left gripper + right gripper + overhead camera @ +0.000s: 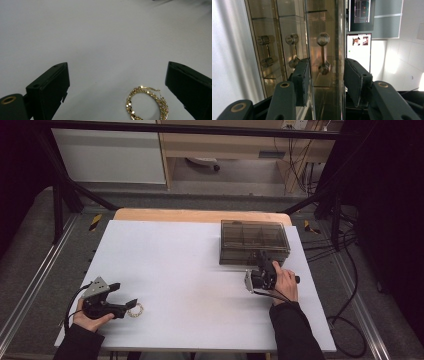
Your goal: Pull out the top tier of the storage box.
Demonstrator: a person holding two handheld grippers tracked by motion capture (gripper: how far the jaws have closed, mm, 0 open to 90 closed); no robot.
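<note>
1. White sheeting covers the tabletop (190,270), with bare wood showing along its far edge; dark frame bars and trailing cables ring the work area.
2. Near the person's left hand, the left claw (131,304) lies low with its jaws spread wide and nothing pinched; a gold hoop earring (147,103) rests flat on the sheet between them, nearer the jaw on the right of the left gripper view, apart from both pads.
3. That earring looks light, thin and stiff, with a faceted, slippery surface; it probably slides or tips easily, so the sound hold is across the band of the ring, pads closing gently on opposite sides rather than on the fine clasp wire.
4. At the far right stands a smoky transparent compartment box (255,241), lid down; the right claw (326,77) sits at its near edge, jaws partly spread and straddling a clear upright wall of it without visibly pressing.
5. Rigid and smooth, the box would likely skid if pushed; taking it by the lid's rim seems safest.
</note>
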